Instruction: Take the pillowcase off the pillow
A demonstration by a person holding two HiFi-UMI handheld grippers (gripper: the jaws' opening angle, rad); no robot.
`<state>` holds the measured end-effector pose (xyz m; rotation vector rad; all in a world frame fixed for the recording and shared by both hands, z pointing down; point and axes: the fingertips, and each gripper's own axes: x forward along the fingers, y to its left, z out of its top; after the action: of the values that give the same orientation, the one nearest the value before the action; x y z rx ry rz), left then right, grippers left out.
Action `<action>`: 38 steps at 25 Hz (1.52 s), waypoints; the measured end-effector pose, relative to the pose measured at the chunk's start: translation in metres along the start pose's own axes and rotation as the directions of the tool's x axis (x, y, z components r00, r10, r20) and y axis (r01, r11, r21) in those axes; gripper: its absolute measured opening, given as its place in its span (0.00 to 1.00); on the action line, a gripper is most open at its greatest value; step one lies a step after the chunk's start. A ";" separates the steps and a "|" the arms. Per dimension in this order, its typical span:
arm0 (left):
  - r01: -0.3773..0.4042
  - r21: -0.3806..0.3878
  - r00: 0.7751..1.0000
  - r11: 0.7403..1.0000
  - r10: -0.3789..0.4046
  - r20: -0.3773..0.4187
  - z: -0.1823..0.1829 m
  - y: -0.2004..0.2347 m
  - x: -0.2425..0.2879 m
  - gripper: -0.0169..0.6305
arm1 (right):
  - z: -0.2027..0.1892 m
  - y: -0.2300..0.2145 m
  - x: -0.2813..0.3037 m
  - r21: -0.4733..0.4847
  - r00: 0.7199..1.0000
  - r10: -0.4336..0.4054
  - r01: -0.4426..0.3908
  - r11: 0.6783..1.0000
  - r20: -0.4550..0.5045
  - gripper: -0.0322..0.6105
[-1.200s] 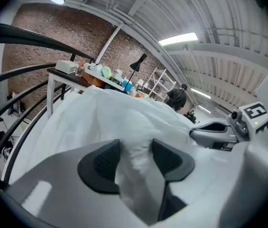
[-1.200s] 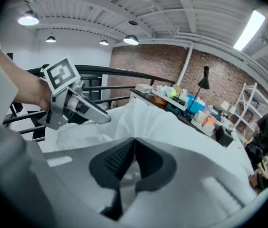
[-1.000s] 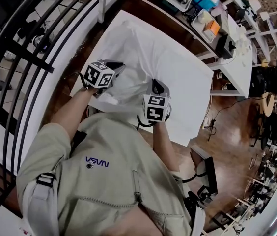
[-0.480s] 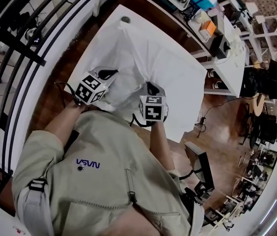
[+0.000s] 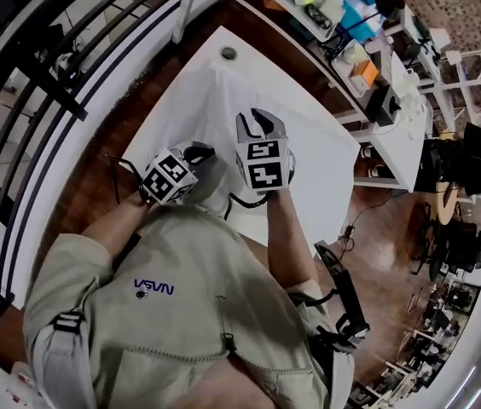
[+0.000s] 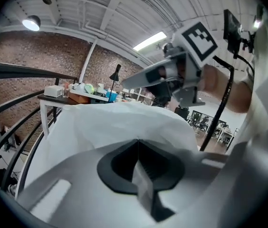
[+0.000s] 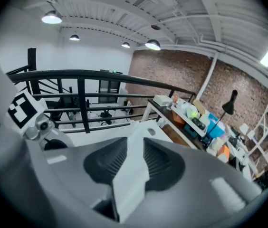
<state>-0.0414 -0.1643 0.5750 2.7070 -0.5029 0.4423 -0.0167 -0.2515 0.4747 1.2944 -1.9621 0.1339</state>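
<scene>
Pinning the pillowcase (image 5: 219, 100), upper centre of the frame, in my clenched left gripper (image 6: 138, 144), I'd regrip deeper with my right gripper (image 7: 131, 148). Its jaws have just been opening, cloth loose between them.

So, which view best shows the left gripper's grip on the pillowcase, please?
The left gripper view: the left gripper is shut on a fold of white pillowcase. The head view shows mostly its marker cube over the cloth; the right gripper view catches its cube, not its jaws.

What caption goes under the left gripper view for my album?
The left gripper, jaws shut, pinches a fold of the white pillowcase.
</scene>
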 end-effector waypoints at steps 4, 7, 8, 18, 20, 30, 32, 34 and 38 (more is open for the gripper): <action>-0.008 0.035 1.000 0.999 0.008 -0.004 -0.001 -0.002 -0.006 0.04 | 0.005 0.009 0.059 -0.116 0.995 0.014 -0.025 0.993 -0.099 0.34; -0.013 0.071 0.999 0.997 0.015 -0.030 0.000 -0.009 -0.010 0.04 | -0.018 0.005 0.098 -0.191 0.975 -0.042 -0.001 0.982 -0.219 0.39; -0.014 0.075 0.999 0.997 0.017 -0.038 0.000 -0.011 -0.011 0.04 | -0.025 0.002 0.104 -0.198 0.968 -0.054 0.005 0.980 -0.244 0.38; 0.036 0.091 0.995 0.995 -0.028 -0.091 -0.026 -0.014 -0.017 0.04 | -0.037 -0.071 0.062 0.095 0.962 -0.244 0.256 0.962 -0.123 0.06; 0.043 0.099 0.995 0.994 -0.034 -0.090 -0.028 -0.014 -0.020 0.04 | -0.048 -0.096 0.052 0.129 0.952 -0.274 0.292 0.948 -0.140 0.06; 0.039 0.045 0.999 0.998 -0.040 0.022 0.000 0.002 -0.038 0.05 | -0.093 -0.098 0.055 0.150 0.948 -0.245 0.277 0.949 -0.201 0.06; 0.001 0.013 0.990 1.000 -0.002 0.138 0.039 0.022 -0.042 0.08 | -0.095 -0.098 0.055 0.153 0.951 -0.238 0.270 0.951 -0.199 0.06; -0.028 -0.053 0.979 0.998 0.038 0.200 0.068 0.048 -0.039 0.18 | -0.097 -0.096 0.054 0.152 0.951 -0.237 0.269 0.951 -0.198 0.06; 0.038 -0.215 0.990 0.976 -0.008 0.138 0.073 0.083 0.007 0.46 | -0.093 -0.092 0.050 0.139 0.954 -0.245 0.270 0.953 -0.174 0.06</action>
<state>-0.0507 -0.2679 0.5360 2.5388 -0.5236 0.1841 0.0992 -0.2889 0.5432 1.5851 -1.6614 0.2610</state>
